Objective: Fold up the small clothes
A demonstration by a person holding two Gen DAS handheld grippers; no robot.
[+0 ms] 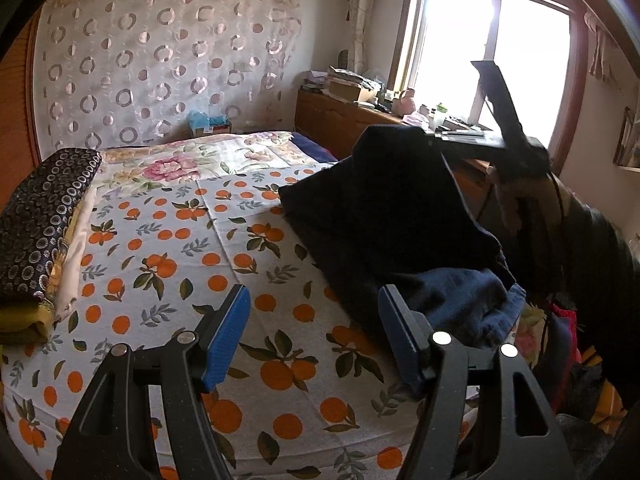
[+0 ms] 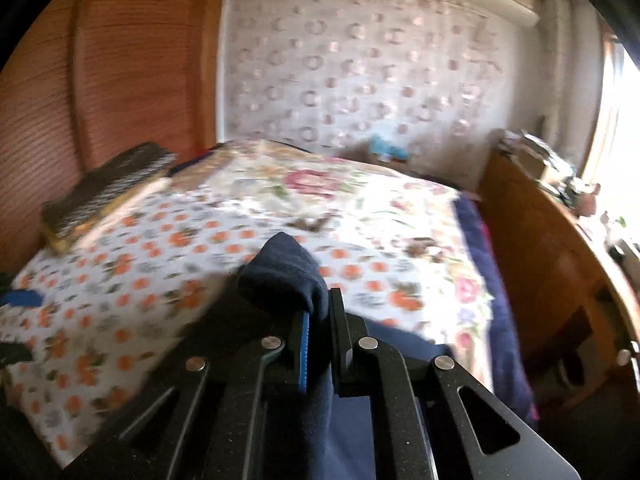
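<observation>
A dark navy garment (image 1: 384, 208) rises in a peak from the right side of the bed, its lower part bunched on the orange-print sheet (image 1: 160, 248). My right gripper (image 1: 434, 138) pinches the peak from the right, held by a hand. In the right wrist view that gripper (image 2: 318, 306) is shut on a fold of the navy garment (image 2: 284, 276), which bulges above the blue pads. My left gripper (image 1: 314, 296) hovers low over the sheet near the front, open, with nothing between its fingers. Its right finger (image 1: 400, 332) sits right beside the garment's bunched hem.
A stack of folded cloths (image 1: 44, 232) lies along the bed's left edge. A wooden cabinet (image 1: 344, 120) with clutter stands beyond the bed under the window. More clothes (image 1: 568, 332) are piled at the bed's right front. A floral quilt (image 1: 192, 164) covers the far end.
</observation>
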